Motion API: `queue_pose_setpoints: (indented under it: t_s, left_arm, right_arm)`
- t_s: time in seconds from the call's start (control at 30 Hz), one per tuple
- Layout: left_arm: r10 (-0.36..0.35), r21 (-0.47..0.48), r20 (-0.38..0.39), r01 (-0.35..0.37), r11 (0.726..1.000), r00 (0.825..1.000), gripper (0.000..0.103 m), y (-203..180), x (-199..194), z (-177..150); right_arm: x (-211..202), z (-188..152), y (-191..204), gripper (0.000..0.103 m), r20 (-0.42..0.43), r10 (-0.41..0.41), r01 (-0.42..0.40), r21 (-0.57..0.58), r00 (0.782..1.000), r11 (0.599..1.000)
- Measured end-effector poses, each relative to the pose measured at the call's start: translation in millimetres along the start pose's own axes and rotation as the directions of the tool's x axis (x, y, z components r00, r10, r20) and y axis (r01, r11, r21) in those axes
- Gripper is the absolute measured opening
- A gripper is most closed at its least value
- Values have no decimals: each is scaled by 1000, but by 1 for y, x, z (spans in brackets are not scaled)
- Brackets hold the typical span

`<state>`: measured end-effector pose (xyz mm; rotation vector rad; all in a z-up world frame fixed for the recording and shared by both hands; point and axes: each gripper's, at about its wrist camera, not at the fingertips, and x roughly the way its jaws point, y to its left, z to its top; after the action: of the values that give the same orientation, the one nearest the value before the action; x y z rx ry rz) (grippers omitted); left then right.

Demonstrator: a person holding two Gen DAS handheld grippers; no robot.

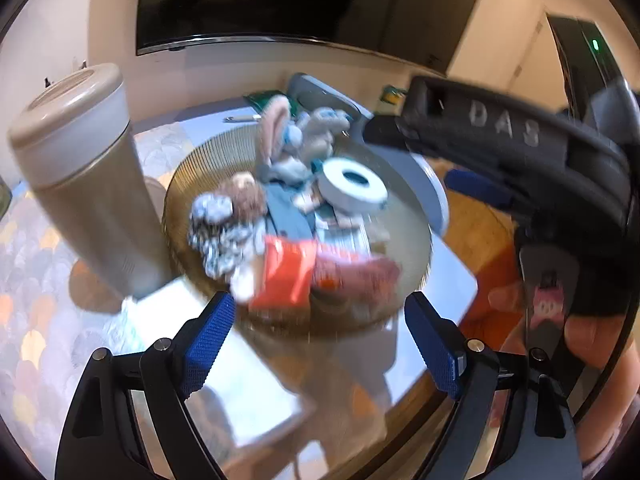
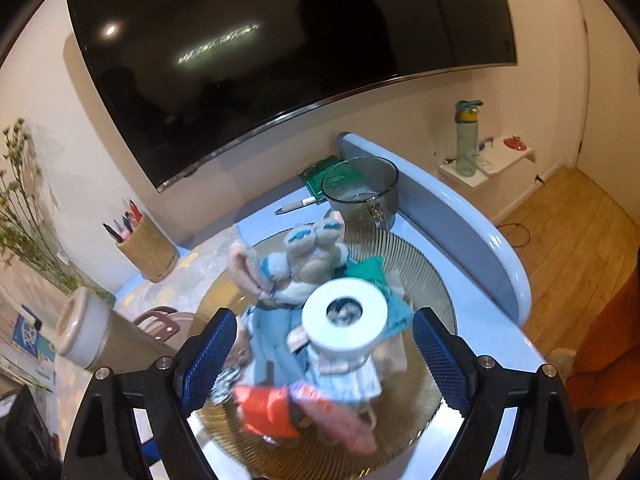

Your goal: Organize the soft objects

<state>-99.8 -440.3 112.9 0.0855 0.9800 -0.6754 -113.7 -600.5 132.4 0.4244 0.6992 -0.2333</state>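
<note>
A ribbed amber glass plate [image 1: 192, 168] [image 2: 420, 264] holds a pile: a grey-blue plush rabbit [image 1: 288, 136] [image 2: 304, 256], a white tape roll [image 1: 354, 186] [image 2: 344, 314], an orange packet [image 1: 286, 276] [image 2: 262, 408], a pink packet [image 1: 360, 270] [image 2: 336, 414], a silver-patterned soft toy [image 1: 216, 228] and a blue cloth [image 2: 276, 344]. My left gripper [image 1: 320, 344] is open and empty just short of the plate's near rim. My right gripper [image 2: 324, 356] is open and empty, hovering over the pile with the tape roll between its fingers. The right gripper's black body [image 1: 500, 148] shows in the left wrist view.
A beige tumbler [image 1: 80, 176] [image 2: 84, 330] stands left of the plate. A glass cup [image 2: 360, 188], a pen [image 2: 298, 204] and a green booklet [image 2: 320, 176] lie behind it. A pencil holder [image 2: 146, 248] stands at back left. A TV [image 2: 280, 48] hangs on the wall.
</note>
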Motion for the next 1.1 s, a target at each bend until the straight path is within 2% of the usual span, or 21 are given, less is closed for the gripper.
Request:
queue_pose_setpoints:
  t_s: [0.13, 0.23, 0.33, 0.47, 0.6, 0.73, 0.8, 0.93, 1.0, 1.1]
  left_arm:
    - [19, 60, -19, -18, 998, 1000, 86, 7, -18, -32]
    - [40, 75, -21, -38, 996, 999, 86, 28, -31, -50]
    - [93, 83, -11, -92, 992, 996, 87, 53, -44, -66]
    - [187, 57, 7, -187, 981, 982, 87, 100, -60, -84]
    - [314, -10, 30, -313, 950, 949, 89, 160, -81, -101]
    - [428, -128, 28, -422, 898, 903, 89, 231, -104, -117]
    - [491, -212, 17, -477, 853, 871, 89, 275, -114, -123]
    - [568, -324, -10, -540, 777, 823, 89, 338, -129, -136]
    - [578, -374, -28, -545, 751, 816, 89, 367, -133, -142]
    - [587, -418, -38, -547, 726, 808, 89, 392, -134, -150]
  right_arm:
    - [-18, -26, 15, 92, 51, -48, 49, -7, 998, 999]
    - [-24, -47, 26, 92, 59, -48, 48, -4, 997, 999]
    - [-31, -74, 40, 93, 78, -36, 34, 31, 996, 999]
    - [-30, -105, 69, 94, 84, -43, 39, 44, 996, 998]
    - [-20, -135, 116, 94, 70, 10, -12, 35, 997, 999]
    - [0, -159, 171, 96, 40, 53, -53, -4, 998, 999]
    - [12, -166, 193, 99, 19, 67, -67, -10, 998, 998]
    - [48, -182, 253, 99, -42, 98, -100, -50, 994, 994]
    - [62, -192, 281, 100, -69, 89, -96, -106, 994, 990]
    - [88, -208, 327, 100, -123, 84, -108, -208, 989, 972]
